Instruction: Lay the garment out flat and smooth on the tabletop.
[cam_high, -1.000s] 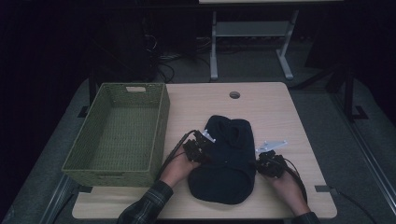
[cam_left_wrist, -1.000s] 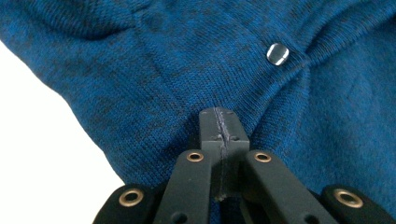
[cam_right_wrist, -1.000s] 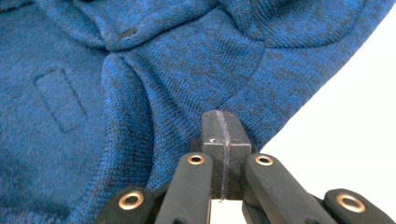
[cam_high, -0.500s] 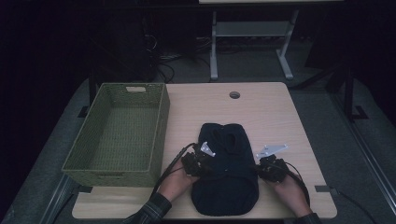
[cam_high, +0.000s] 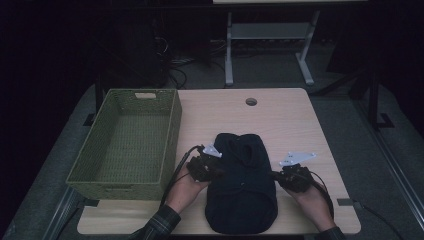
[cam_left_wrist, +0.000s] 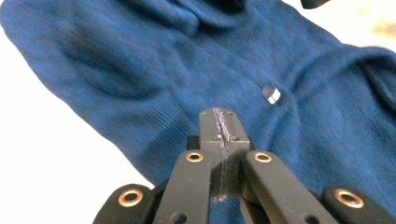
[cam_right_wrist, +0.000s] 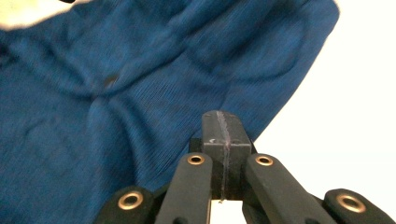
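Since the earlier frames, the dark blue knit garment (cam_high: 242, 182) has been drawn toward the person's edge of the table and smoothed into a longer, narrower shape, and the left gripper (cam_high: 216, 172) has shifted inward along the cloth's left border. Largest on the light wooden table (cam_high: 280, 117) is the green woven basket (cam_high: 125, 142), standing at the far left, well apart from the right gripper (cam_high: 276, 176) and just beside the left one's outer side. Next in size, the garment lies flat between the two grippers, its near end at the table's front edge and its rounded far end pointing toward the round cable hole (cam_high: 251, 101). In the left gripper view the jaws are clenched, pads meeting along one seam, with the blue ribbed cloth (cam_left_wrist: 140, 70) spread ahead of and beneath them; whether a fold is pinched there cannot be told. A small silvery button (cam_left_wrist: 271, 94) sits just ahead of the jaw tips, slightly to their right. In the right gripper view the jaws are likewise clenched at the garment's edge (cam_right_wrist: 116, 93), cloth ahead and to their left, bare tabletop to their right; a dark button-like spot (cam_right_wrist: 111, 81) lies farther ahead on the left. No brand, label or writing can be read anywhere.
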